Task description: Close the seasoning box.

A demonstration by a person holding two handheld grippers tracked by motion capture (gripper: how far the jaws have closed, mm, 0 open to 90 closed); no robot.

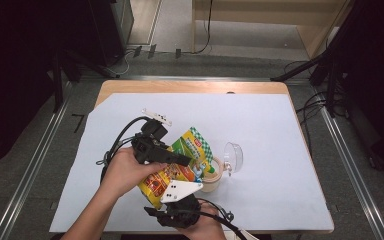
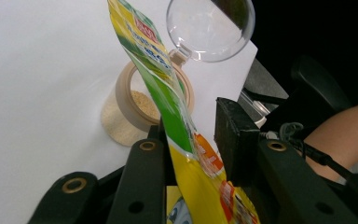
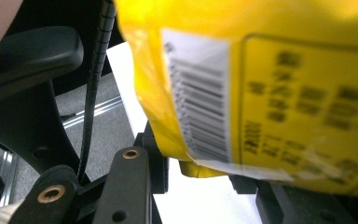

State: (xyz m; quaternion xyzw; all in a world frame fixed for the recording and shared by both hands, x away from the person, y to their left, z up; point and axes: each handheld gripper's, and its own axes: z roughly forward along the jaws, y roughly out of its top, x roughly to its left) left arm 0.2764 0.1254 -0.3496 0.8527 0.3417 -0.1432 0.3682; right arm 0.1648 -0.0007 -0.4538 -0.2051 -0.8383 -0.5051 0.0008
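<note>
The yellow-green pouch [image 2: 177,126] runs up between the left gripper [image 2: 193,130]'s jaws, against the left one with a gap to the right, its top over the open jar [image 2: 121,116]. The right gripper [image 3: 200,172] clamps the pouch's bottom seam above the surface [image 1: 280,150].

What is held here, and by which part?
A yellow-and-green snack bag, tilted over an open jar. The left gripper has its jaws around the bag's middle, seemingly loosely; the right gripper pinches its bottom seam.
</note>
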